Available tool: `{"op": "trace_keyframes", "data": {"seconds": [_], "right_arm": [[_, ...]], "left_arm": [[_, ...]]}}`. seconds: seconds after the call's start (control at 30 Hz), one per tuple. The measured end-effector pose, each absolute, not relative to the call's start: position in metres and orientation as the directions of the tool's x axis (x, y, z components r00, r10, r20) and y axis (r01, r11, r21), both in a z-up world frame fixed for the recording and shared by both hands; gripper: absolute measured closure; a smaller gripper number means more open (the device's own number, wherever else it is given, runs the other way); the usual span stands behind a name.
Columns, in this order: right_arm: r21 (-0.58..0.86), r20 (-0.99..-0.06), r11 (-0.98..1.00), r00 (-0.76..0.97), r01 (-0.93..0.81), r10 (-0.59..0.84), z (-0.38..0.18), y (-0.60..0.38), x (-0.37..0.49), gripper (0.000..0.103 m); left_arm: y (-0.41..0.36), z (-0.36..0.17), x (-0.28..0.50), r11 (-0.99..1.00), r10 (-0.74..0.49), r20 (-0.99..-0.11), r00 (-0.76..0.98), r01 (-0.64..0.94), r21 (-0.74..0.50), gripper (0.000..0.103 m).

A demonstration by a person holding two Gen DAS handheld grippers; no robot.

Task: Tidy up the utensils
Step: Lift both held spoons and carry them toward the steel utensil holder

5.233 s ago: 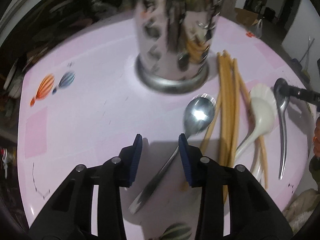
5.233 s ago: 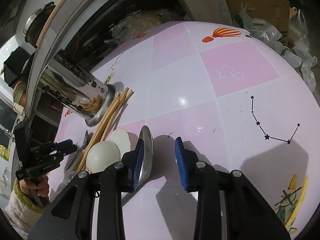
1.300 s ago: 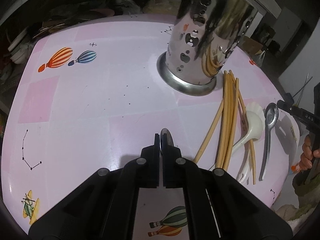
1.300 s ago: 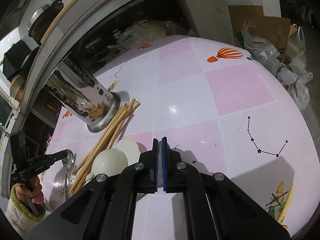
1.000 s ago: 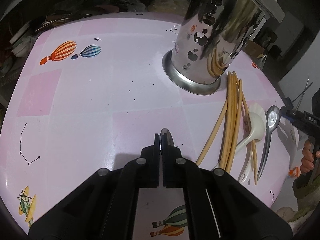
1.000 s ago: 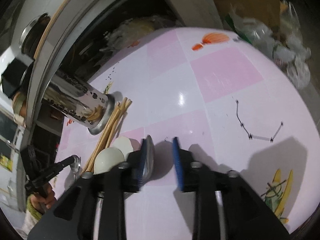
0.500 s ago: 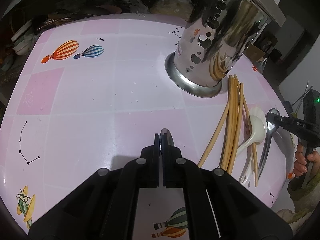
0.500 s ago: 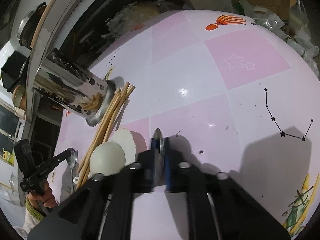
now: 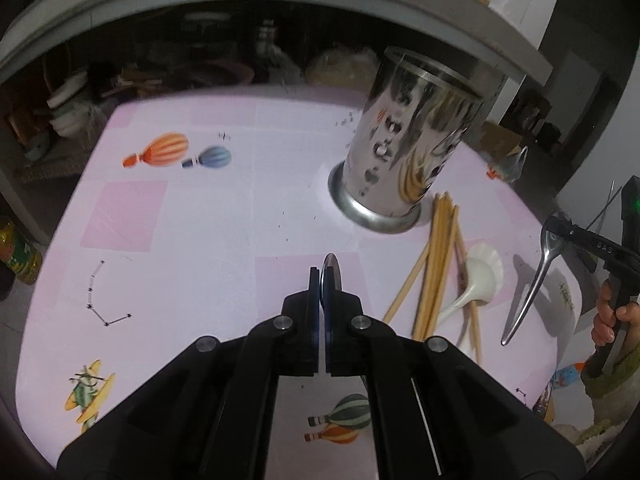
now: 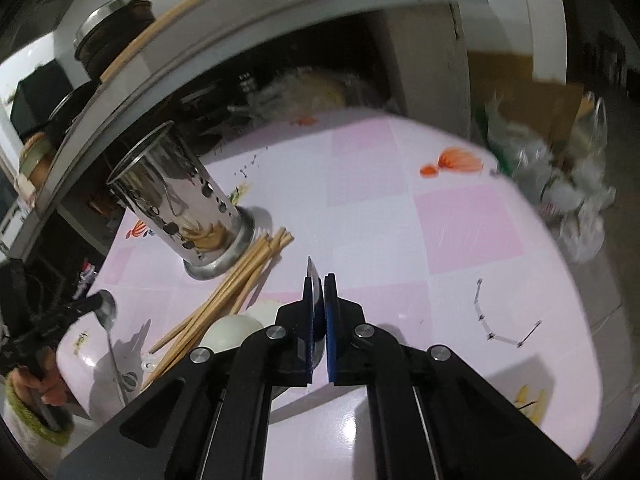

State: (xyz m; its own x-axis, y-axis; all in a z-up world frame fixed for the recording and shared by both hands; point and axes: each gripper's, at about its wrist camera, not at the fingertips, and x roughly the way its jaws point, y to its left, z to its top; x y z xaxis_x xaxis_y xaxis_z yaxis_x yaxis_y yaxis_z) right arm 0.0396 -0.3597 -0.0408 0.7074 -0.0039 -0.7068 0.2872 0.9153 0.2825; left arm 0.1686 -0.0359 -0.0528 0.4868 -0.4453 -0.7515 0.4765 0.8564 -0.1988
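You had a metal spoon (image 9: pixel 331 276) clamped in your left gripper's (image 9: pixel 322 280) jaws and another spoon (image 10: pixel 314 280) in your right gripper's (image 10: pixel 319 288). Beside the steel holder (image 9: pixel 404 148), chopsticks (image 9: pixel 434 264) and a white ladle (image 9: pixel 476 280) lay unsorted on the desk (image 9: pixel 200 220).

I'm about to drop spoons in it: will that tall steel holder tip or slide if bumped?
Probably steady: the steel holder stands upright on a flared base ring wider than its body. Being tall with thin perforated walls, it looks light, so a knock near the rim might rock it. On the glossy tablecloth it may slide first.
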Motion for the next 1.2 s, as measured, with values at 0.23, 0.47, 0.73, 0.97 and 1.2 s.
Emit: {"op": "trace_keyframes", "data": {"seconds": [0.23, 0.47, 0.73, 0.97, 1.2], "right_arm": [[0.250, -0.677, 0.930, 0.735, 0.268, -0.030, -0.018, -0.354, 0.031, 0.098], [0.246, -0.656, 0.928, 0.753, 0.280, -0.054, -0.006, -0.353, 0.023, 0.098], [0.255, -0.628, 0.922, 0.775, 0.291, -0.071, 0.003, -0.349, 0.015, 0.098], [0.286, -0.594, 0.920, 0.803, 0.268, -0.050, 0.015, -0.354, 0.012, 0.098], [0.300, -0.535, 0.932, 0.845, 0.202, -0.011, 0.048, -0.356, 0.020, 0.098]], "left_arm": [[-0.032, -0.028, 0.154, 0.853, -0.460, -0.702, 0.544, 0.492, -0.177, 0.102], [-0.032, -0.017, 0.146, 0.851, -0.464, -0.677, 0.571, 0.501, -0.160, 0.102], [-0.031, 0.001, 0.144, 0.845, -0.479, -0.646, 0.594, 0.510, -0.158, 0.102], [-0.036, 0.031, 0.146, 0.845, -0.483, -0.613, 0.625, 0.517, -0.139, 0.102], [-0.046, 0.062, 0.153, 0.840, -0.495, -0.577, 0.649, 0.527, -0.128, 0.102]]}}
